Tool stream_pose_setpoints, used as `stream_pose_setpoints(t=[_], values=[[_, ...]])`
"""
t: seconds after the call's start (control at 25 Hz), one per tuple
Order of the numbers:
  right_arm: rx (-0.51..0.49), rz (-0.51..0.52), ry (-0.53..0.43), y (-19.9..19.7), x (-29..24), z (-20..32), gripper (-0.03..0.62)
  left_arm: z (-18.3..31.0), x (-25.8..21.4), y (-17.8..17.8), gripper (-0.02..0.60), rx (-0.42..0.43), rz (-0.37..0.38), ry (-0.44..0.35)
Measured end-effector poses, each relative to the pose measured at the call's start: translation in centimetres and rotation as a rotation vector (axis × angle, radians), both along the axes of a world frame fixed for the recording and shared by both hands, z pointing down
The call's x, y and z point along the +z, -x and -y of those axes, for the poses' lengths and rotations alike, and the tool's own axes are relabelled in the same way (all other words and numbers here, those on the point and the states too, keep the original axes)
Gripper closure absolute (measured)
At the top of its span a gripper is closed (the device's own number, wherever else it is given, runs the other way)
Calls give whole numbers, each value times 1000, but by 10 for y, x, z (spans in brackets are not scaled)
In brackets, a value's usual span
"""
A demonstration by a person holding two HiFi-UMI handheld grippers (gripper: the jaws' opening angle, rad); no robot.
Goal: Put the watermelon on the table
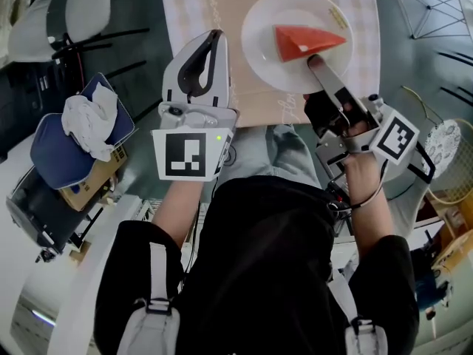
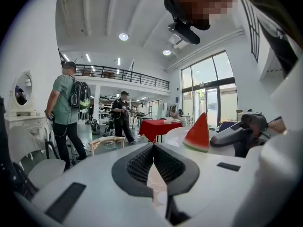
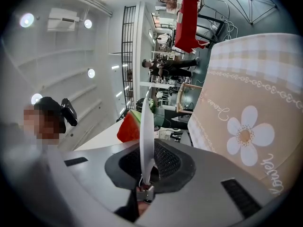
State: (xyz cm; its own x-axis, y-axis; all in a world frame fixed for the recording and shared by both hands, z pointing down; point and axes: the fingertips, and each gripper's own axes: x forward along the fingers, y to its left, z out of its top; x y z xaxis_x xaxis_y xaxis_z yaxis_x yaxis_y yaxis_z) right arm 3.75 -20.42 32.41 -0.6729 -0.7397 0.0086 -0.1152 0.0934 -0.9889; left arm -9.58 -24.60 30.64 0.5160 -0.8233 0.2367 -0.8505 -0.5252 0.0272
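A red wedge of watermelon lies on a round white plate over the beige flowered tablecloth. My right gripper is shut on the plate's near rim. In the right gripper view the plate stands edge-on between the jaws, with the watermelon to its left. I cannot tell if the plate touches the cloth. My left gripper hovers to the left of the plate, shut and holding nothing. The left gripper view shows the watermelon to the right, past its closed tips.
A chair with a blue cushion and a white cloth stands at the left, and a white chair behind it. A wire frame is at the far right. People and a red-covered table stand across the room.
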Motion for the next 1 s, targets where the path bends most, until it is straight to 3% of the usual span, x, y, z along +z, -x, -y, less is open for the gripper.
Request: stream_pose_setpoints(t=[1.0], values=[[-22, -3, 57, -7, 79, 22, 565, 42, 79, -13, 574, 19, -21, 59]])
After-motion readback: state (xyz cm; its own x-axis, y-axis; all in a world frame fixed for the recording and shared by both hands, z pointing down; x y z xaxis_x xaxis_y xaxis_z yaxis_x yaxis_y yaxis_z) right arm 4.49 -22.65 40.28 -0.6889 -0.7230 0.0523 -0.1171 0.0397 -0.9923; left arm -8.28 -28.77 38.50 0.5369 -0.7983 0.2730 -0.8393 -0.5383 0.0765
